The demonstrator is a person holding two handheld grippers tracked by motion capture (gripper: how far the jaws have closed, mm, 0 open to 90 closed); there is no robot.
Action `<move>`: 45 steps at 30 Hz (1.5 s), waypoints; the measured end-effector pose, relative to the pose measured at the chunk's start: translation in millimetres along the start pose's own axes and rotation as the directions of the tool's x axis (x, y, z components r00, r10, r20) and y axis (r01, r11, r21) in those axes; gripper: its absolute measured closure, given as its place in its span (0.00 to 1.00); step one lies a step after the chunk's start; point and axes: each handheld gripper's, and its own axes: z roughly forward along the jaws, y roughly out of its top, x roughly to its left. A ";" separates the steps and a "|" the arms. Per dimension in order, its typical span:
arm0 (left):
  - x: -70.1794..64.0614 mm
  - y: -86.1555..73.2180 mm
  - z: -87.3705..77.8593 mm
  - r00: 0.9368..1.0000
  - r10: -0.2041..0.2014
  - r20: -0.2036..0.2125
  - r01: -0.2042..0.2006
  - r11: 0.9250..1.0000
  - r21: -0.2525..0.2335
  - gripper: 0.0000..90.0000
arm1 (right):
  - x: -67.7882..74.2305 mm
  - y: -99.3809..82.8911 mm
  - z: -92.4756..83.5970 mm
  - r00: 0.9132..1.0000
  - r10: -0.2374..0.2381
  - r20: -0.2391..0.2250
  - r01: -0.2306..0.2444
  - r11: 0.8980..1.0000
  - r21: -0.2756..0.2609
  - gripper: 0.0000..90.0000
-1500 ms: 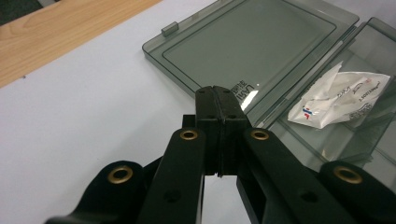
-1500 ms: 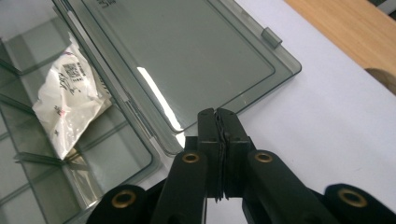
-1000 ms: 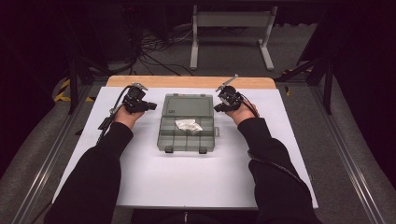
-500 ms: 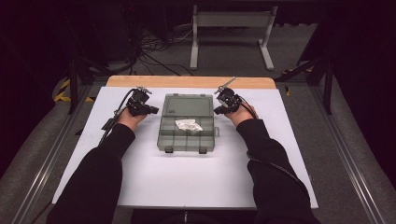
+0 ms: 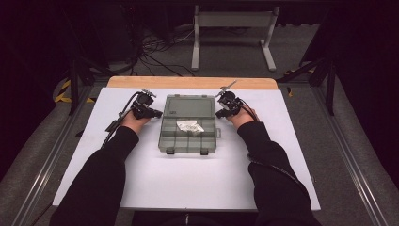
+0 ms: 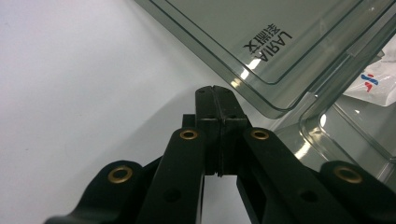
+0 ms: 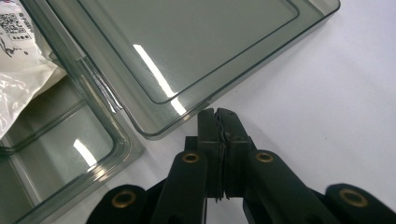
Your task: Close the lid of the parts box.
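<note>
The high view looks forward and down from above the near side of the table (image 5: 188, 183), taking in all of it. Each tool's camera sits low and close, looking along closed jaws at the clear organizer box (image 5: 189, 123) (image 6: 261, 42) (image 7: 187, 51), which all views share.

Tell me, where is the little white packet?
In the high view the white packet lies inside the open clear plastic box at the middle of the white table, between the left gripper and the right gripper.
</note>
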 end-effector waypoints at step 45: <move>-3.6 11.8 11.6 0.999 -0.025 -0.044 0.025 1.000 -0.013 1.00 | -9.7 11.7 9.6 1.000 0.015 0.005 -0.015 1.000 -0.011 0.99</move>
